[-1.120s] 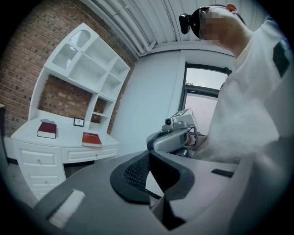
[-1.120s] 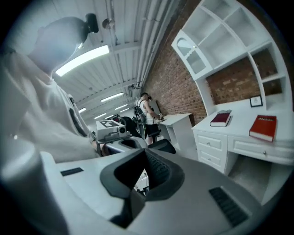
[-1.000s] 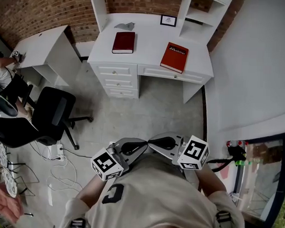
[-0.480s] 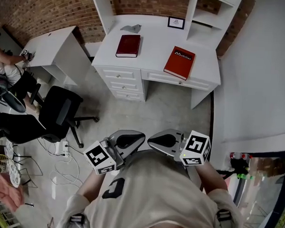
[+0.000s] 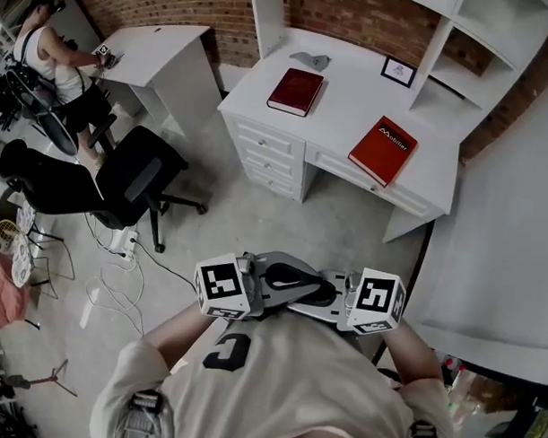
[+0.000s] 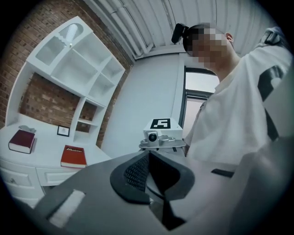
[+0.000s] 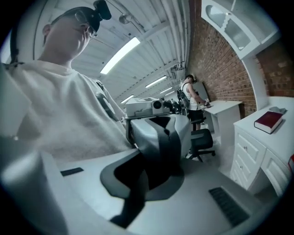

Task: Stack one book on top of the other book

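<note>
**A:** Head view?

**B:** Two books lie flat on the white worktop (image 5: 354,104), well apart. The dark red book (image 5: 295,91) is on the left and further back. The bright red book (image 5: 383,150) is on the right, at the front edge. Both long axes run from the front edge toward the brick wall, roughly parallel. The left gripper (image 5: 294,279) and right gripper (image 5: 300,301) are at the wearer's chest, tips toward each other, well away from the worktop. One office chair (image 5: 136,177). One second person (image 5: 47,48) at a side desk (image 5: 168,53).

**A:** Left gripper view?

**B:** Jaws clenched, nothing between them. Both books show here too. It adds the shelf unit (image 6: 78,69), one small frame (image 6: 63,131) and the right gripper's marker cube (image 6: 161,124).

**A:** Right gripper view?

**B:** Jaws clenched, empty. Only the dark red book shows whole. The ceiling light strips (image 7: 120,55) are seen only here.
</note>
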